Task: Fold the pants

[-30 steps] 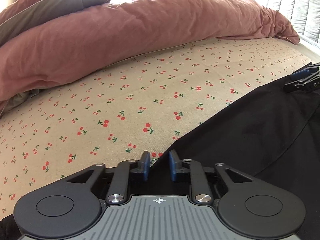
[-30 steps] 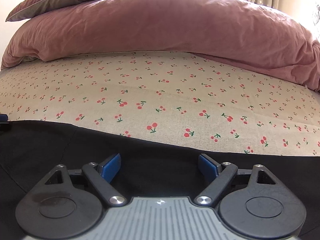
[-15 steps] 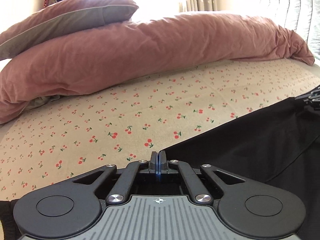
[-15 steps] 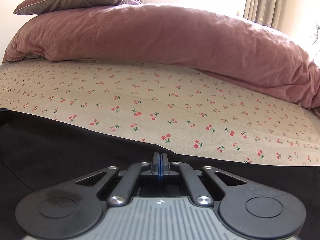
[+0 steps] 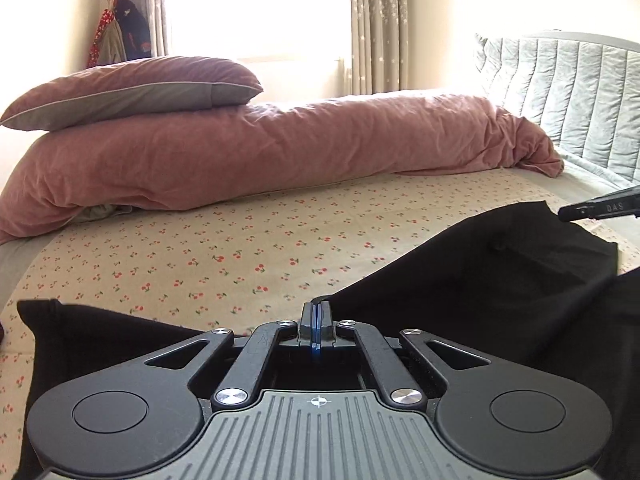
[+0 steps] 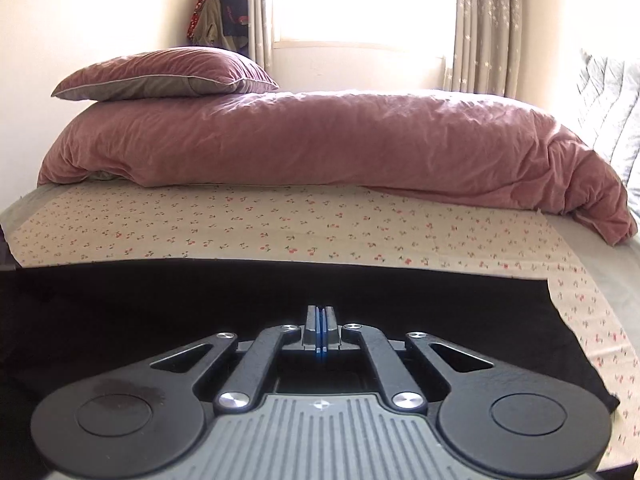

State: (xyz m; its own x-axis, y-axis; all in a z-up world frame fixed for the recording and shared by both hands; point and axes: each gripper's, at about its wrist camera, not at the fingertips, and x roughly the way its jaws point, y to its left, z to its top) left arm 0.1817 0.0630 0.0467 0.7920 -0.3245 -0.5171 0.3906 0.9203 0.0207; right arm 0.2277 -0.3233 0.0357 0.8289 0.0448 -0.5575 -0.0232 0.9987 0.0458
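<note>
Left wrist view: left gripper (image 5: 316,312) clenched, blue pads pressed flat together with the edge of the black pants (image 5: 460,280) pinched at their tips. Cloth lifted there into a ridge that runs up and right toward the tip of the right gripper (image 5: 600,208), seen at the right border just above the far corner of the fabric; whether that tip grips the cloth cannot be told from here. Another part of the dark fabric hanging low at the left, beside and under the tool's body. Beyond, the cherry-print sheet (image 5: 240,248) spread over the bed, a long pink duvet (image 5: 280,152) rolled across its far side, a pink-and-grey pillow (image 5: 132,92) resting on the duvet's left end. Quilted pale headboard (image 5: 560,92) at the right, bright window (image 5: 256,4) with curtains behind, clothes hanging (image 5: 120,28) in the left corner.

Right wrist view: right gripper (image 6: 319,328) drawn nearly shut, having just closed from wide, only a sliver between the blue pads, clamped on the pants (image 6: 200,300). Black cloth stretched in a broad band across the lower frame, its top edge almost straight, its right edge dropping off over the sheet (image 6: 280,224). Same duvet (image 6: 320,140) and pillow (image 6: 168,72) behind, window (image 6: 360,0) overexposed.
</note>
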